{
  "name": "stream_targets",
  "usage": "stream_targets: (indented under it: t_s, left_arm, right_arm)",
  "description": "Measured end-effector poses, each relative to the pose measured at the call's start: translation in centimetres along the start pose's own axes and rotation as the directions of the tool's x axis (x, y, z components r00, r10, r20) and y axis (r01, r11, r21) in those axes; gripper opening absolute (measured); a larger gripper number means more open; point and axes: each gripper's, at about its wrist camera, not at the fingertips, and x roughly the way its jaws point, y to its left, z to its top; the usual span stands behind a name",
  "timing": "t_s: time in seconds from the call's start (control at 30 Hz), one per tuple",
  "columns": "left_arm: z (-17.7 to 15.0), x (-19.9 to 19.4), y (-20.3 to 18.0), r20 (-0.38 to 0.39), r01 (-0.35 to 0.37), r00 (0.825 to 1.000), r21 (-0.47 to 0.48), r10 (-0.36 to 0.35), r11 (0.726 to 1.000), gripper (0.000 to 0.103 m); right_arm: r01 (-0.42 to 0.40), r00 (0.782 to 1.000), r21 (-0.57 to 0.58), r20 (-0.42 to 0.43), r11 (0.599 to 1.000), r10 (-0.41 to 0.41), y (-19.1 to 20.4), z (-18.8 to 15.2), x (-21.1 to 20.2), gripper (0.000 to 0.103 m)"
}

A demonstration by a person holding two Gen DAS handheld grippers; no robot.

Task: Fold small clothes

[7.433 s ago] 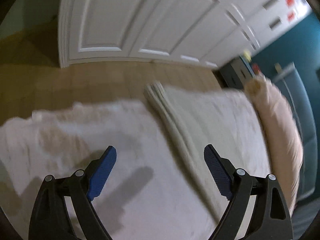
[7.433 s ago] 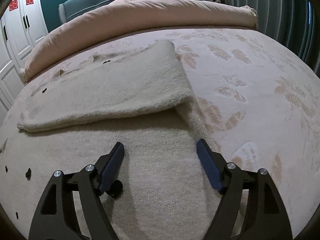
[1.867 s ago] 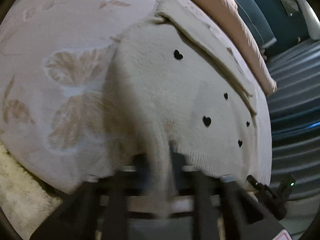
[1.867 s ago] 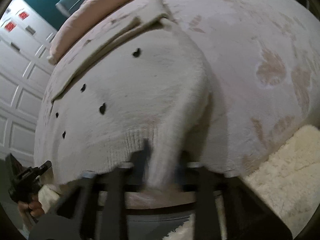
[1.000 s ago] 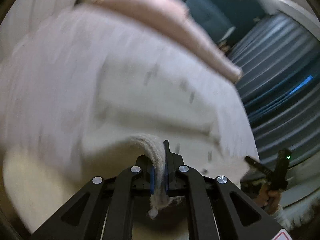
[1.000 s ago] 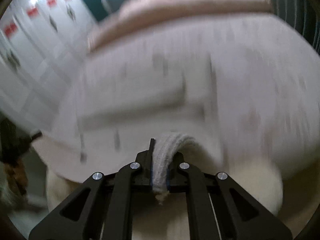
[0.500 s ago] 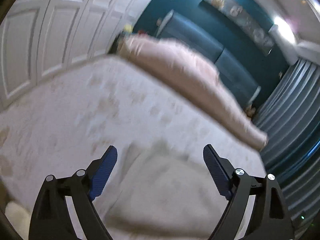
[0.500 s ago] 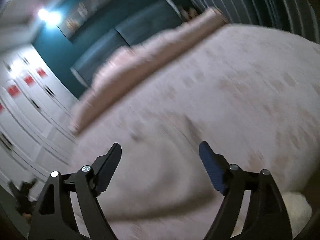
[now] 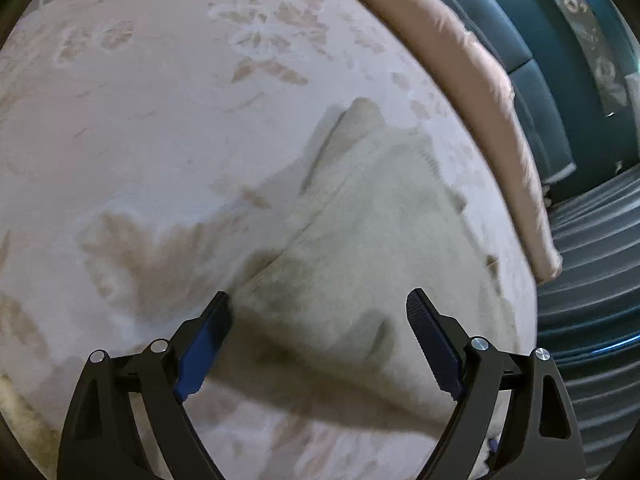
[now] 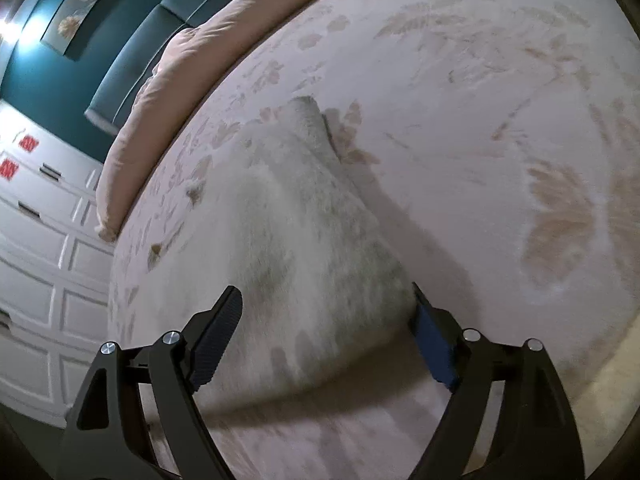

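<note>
Both hand-held grippers are hanging spread wide over the near part of a cream knit garment (image 9: 360, 240), and neither is gripping anything. In the left wrist view the left gripper (image 9: 318, 340) is straddling the garment's left near corner: its jaws have just been narrowing a little, yet the blue pads are standing clear of the cloth, with knit lying between them and below. In the right wrist view the right gripper (image 10: 326, 336) is doing the same at the right near corner; its jaws have also been drawing in slightly, and its right pad is sitting just beside the garment's folded edge, though blur is keeping actual contact from being told. The garment is lying doubled over on the patterned bedspread (image 9: 140, 100), its fold edge facing near, well short of the pink duvet roll (image 9: 460, 80) at the far side. Judging from this, each gripper is lining up on its own corner so the next fold comes out square.
</note>
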Motion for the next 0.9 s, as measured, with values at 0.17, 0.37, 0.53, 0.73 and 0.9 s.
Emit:
stream_targets:
  t_s: [0.17, 0.37, 0.53, 0.73, 0.9]
  left_arm:
    - [0.9, -1.9, -0.5, -0.043, 0.017, 0.999, 0.041, -0.015, 0.999, 0.017]
    - [-2.0, -7.1, 0.4, -0.128, 0.0, 0.992, 0.142, 0.018, 0.99, 0.013]
    - [-7.0, -8.9, 4.1, -0.218, -0.068, 0.971, 0.156, 0.102, 0.985, 0.015]
    - [-5.9, -11.7, 1.8, -0.041, -0.148, 0.986, 0.225, 0.161, 0.963, 0.041]
    - [-1.4, -9.7, -4.6, 0.091, -0.061, 0.995, 0.319, 0.034, 0.946, 0.08]
  right_arm:
    - [-0.029, 1.0, -0.02, -0.003, 0.999, 0.029, 0.4, 1.0, -1.8, 0.016]
    - [0.029, 0.999, -0.114, -0.034, 0.993, -0.033, -1.1, -1.8, -7.9, 0.013]
    - [0.16, 0.971, -0.202, -0.141, 0.966, -0.191, -4.7, -7.6, -9.9, 0.018]
    - [0.251, 0.968, -0.205, 0.035, 0.946, -0.25, -3.6, -4.8, -13.1, 0.053]
    - [0.164, 0.982, -0.313, 0.138, 0.936, -0.126, 2.0, 0.1, -10.6, 0.074]
